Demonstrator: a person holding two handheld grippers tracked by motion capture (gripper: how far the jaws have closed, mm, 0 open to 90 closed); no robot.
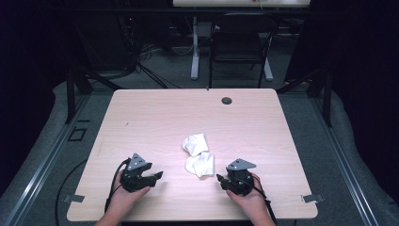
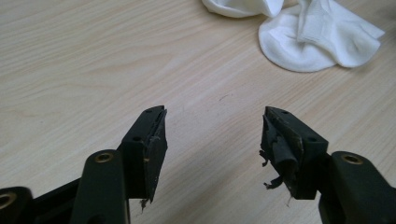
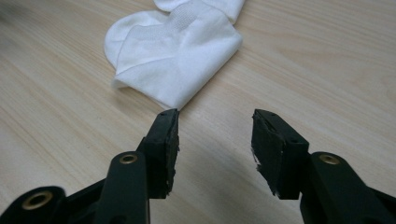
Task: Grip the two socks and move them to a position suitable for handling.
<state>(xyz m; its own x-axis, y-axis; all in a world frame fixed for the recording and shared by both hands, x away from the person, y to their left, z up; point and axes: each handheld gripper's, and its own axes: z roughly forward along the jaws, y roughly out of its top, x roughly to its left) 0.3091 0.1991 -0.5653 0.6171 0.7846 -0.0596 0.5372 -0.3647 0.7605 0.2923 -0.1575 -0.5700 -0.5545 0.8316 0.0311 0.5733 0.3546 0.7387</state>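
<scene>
The table (image 1: 155, 113) is pale wood-grain laminate, smooth with a soft sheen. The two socks (image 1: 199, 155) are white knitted cloth, ribbed in bands. Gripper pads (image 2: 154, 144) look matt black, frayed rubber.

Two white socks (image 1: 197, 153) lie on one table (image 1: 155, 117), between two hand-held grippers (image 1: 157, 175).

Overhead view; 2 close gripper views
</scene>
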